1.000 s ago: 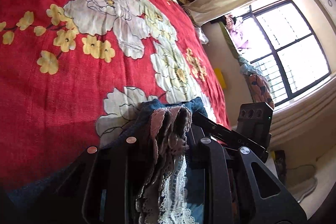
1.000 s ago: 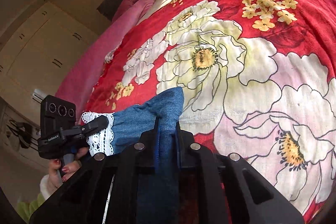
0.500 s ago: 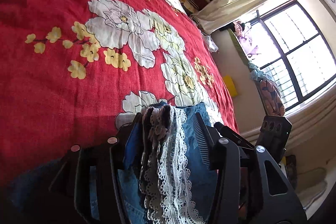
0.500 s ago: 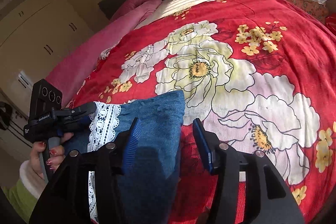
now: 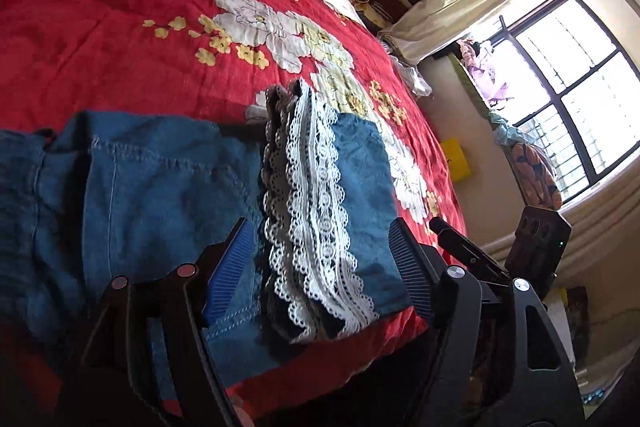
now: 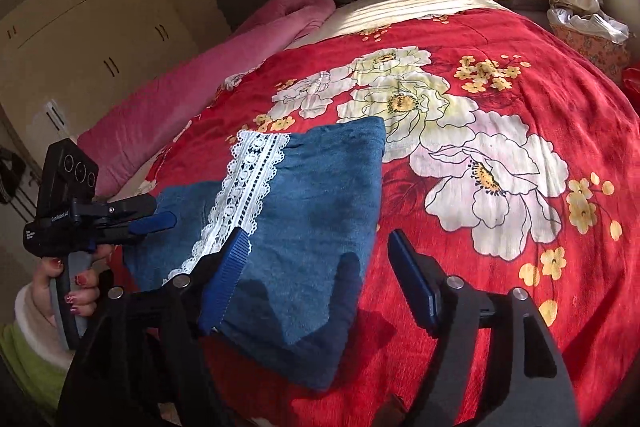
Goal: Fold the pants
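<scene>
Pants [image 6: 304, 227] lie folded on the bed [image 6: 500, 327], both tongs [image 5: 320, 267] [image 6: 320, 279] released; next, I'd judge, regrasp an edge for another fold

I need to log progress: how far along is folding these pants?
Done: the denim pants lie doubled over on the red floral bedspread, lace hem on top. In hand: nothing; left gripper and right gripper are open above the cloth. Left: perhaps another fold.

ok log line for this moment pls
left gripper: open | right gripper: open | pants: folded, lying on bedspread, lace trim on top
</scene>
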A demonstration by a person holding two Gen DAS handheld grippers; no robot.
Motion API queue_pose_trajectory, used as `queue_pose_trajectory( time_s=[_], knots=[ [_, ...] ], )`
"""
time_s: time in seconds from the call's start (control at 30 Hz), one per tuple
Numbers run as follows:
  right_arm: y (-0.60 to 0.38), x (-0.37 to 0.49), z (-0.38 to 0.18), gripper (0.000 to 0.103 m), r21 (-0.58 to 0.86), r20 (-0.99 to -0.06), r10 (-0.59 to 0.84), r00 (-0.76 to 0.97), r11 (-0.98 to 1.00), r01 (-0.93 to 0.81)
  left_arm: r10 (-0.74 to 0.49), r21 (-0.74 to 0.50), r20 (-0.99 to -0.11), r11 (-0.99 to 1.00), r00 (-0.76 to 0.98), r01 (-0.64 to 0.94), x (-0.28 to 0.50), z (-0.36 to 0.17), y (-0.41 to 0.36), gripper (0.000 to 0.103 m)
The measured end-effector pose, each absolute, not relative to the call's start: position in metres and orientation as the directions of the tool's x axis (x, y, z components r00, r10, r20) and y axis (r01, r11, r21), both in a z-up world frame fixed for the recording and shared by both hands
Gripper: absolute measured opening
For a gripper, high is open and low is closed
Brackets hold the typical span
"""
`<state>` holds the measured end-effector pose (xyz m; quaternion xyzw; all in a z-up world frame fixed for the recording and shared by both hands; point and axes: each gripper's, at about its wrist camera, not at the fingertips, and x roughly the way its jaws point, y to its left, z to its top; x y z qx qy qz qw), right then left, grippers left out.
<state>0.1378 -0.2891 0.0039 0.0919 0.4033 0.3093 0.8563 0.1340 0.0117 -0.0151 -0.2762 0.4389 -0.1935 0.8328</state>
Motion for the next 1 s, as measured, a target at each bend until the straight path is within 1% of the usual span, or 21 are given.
queue_pose_trajectory(
  time_s=[0.27,0.37,0.47,0.6,0.67,0.7,0.73,0.77,0.8,0.87,1.0],
  knots=[
    [-0.301,0.117,-0.014,0.073,0.455,-0.651,0.607,0.457,0.793,-0.405,-0.549,-0.626,-0.667,0.779,0.504,0.02,0.109,-0.035,0.0,0.065],
    [-0.303,0.112,-0.02,0.073,0.475,-0.655,0.617,0.436,0.785,-0.397,-0.56,-0.635,-0.669,0.772,0.489,0.015,0.108,-0.041,-0.008,0.065],
    [-0.303,0.109,-0.026,0.073,0.505,-0.656,0.634,0.41,0.772,-0.386,-0.591,-0.667,-0.653,0.745,0.473,0.011,0.107,-0.043,-0.015,0.066],
    [-0.297,0.11,-0.033,0.072,0.526,-0.662,0.65,0.374,0.758,-0.387,-0.58,-0.66,-0.669,0.751,0.466,-0.014,0.108,-0.049,-0.02,0.067],
    [-0.293,0.114,-0.041,0.068,0.545,-0.669,0.658,0.345,0.75,-0.375,-0.566,-0.649,-0.675,0.76,0.473,-0.017,0.108,-0.049,-0.022,0.057],
    [-0.291,0.115,-0.045,0.053,0.565,-0.663,0.673,0.328,0.737,-0.37,-0.565,-0.647,-0.678,0.762,0.47,-0.018,0.109,-0.05,-0.023,0.041],
    [-0.291,0.117,-0.049,0.035,0.584,-0.66,0.683,0.312,0.728,-0.359,-0.559,-0.643,-0.683,0.765,0.471,-0.024,0.11,-0.051,-0.024,0.027],
    [-0.29,0.117,-0.05,0.029,0.581,-0.663,0.681,0.311,0.73,-0.36,-0.555,-0.642,-0.686,0.766,0.47,-0.032,0.109,-0.054,-0.024,0.025],
    [-0.289,0.115,-0.048,0.023,0.566,-0.667,0.674,0.319,0.736,-0.371,-0.564,-0.652,-0.682,0.757,0.466,-0.037,0.109,-0.056,-0.023,0.021],
    [-0.291,0.113,-0.044,0.022,0.556,-0.664,0.671,0.33,0.738,-0.382,-0.572,-0.657,-0.682,0.753,0.457,-0.038,0.105,-0.055,-0.023,0.019],
    [-0.292,0.108,-0.045,0.022,0.508,-0.693,0.638,0.337,0.763,-0.4,-0.544,-0.623,-0.697,0.782,0.466,-0.019,0.096,-0.05,-0.025,0.019]
  ],
)
